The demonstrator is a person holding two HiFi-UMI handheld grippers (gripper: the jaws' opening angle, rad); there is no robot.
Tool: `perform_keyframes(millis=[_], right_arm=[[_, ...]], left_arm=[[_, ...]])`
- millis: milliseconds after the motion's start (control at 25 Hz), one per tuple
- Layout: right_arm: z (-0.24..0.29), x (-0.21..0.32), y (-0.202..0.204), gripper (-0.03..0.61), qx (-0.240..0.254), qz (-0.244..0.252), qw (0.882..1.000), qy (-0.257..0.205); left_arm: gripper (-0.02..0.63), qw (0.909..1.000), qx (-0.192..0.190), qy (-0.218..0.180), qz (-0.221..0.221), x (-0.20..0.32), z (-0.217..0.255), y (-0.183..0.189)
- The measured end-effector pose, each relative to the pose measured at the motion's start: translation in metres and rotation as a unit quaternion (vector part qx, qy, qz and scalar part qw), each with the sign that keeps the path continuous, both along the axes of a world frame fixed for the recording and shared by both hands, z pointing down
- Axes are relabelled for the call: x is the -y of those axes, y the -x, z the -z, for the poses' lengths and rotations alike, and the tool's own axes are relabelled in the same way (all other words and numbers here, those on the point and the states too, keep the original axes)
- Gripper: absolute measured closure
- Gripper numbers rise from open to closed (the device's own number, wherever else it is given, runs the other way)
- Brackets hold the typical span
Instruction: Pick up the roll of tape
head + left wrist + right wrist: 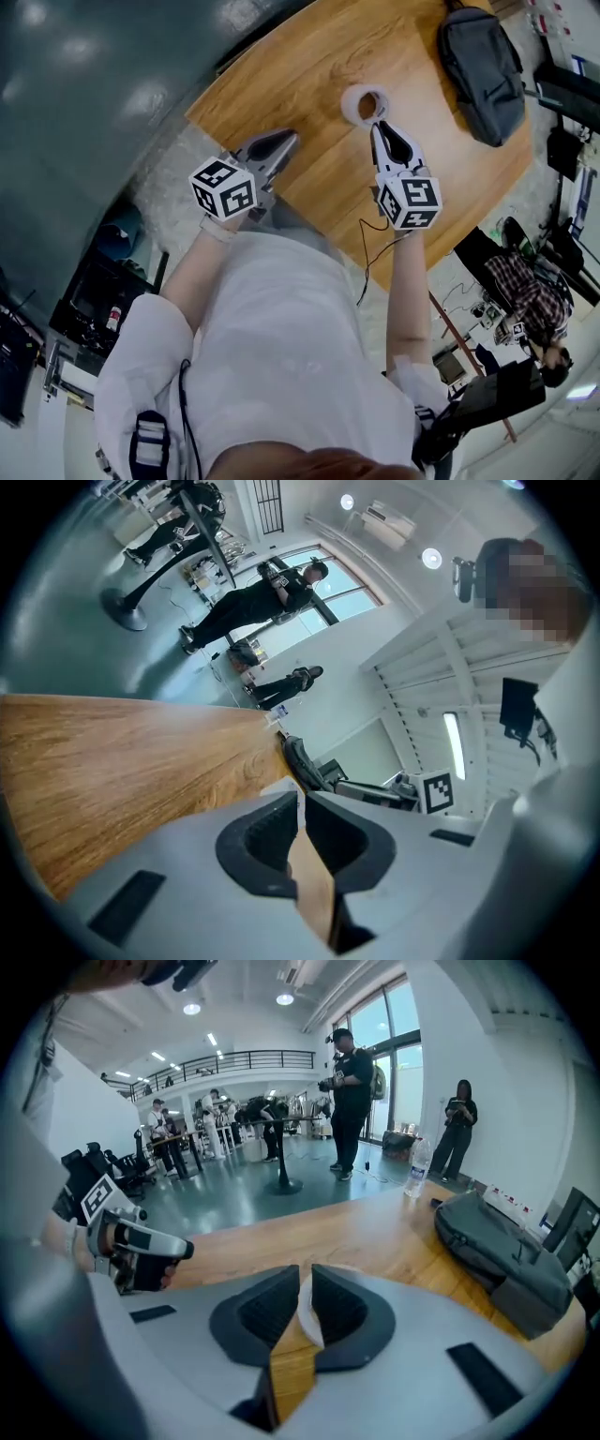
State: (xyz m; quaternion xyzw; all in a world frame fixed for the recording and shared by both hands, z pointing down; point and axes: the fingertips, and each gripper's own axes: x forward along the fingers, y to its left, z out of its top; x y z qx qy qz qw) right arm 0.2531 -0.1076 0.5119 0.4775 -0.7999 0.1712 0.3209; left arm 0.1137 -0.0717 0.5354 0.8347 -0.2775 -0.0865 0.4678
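Both claws are closed: right claw (378,126) on the roll of tape (348,105) wall, left claw (284,141) empty. That thin pinch may slip on lifting.

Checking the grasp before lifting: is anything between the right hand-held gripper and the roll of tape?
Nothing visible does. The right hand-held gripper is shut on the white wall of the roll of tape; the grey bag and the left hand-held gripper sit well aside.
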Motion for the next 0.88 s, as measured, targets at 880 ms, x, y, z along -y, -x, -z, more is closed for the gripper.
perform_keyframes(millis=[880], right_arm=[[-0.126, 0.026, 0.004, 0.46, -0.224, 0.105, 0.953, 0.175]], left_arm=[[0.604, 0.9962, -0.051, 0.071, 0.008, 0.025, -0.068, 0.0]])
